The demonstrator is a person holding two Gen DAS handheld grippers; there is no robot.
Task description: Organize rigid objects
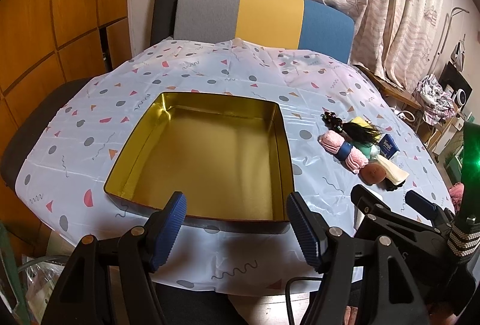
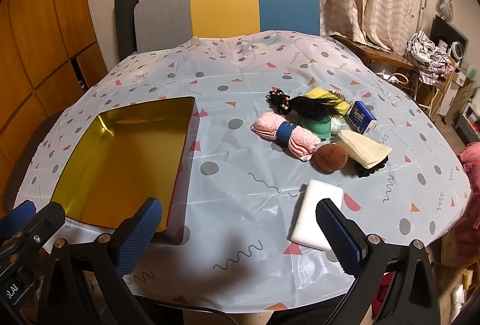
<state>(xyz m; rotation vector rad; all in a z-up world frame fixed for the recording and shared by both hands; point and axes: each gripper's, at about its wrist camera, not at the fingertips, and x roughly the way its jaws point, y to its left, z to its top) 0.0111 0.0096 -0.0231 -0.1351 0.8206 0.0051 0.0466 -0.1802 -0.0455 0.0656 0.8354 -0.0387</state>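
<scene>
My right gripper (image 2: 238,230) hung over the near edge of the counter (image 2: 240,250) with its jaws wide apart and nothing between them; my left gripper (image 1: 237,230) was likewise spread and empty, poised just before the near wall of the gold-lined tin (image 1: 210,157). The thing that mattered most lay close to my right side: a white rectangular block (image 2: 316,214), flat on the patterned cloth, its near corner just beside my right-hand jaw. Its long axis ran away from me, leaning slightly rightward, so I judged I would have to shift right and close across its short sides. The tin sat to the left of it, well apart. Farther off was the cluster: a pink rolled towel (image 2: 285,136), a brown round sponge (image 2: 330,158), a blue tissue pack (image 2: 363,116) and a black tuft of hair (image 2: 315,107). My right hand was plainly the nearer one.
</scene>
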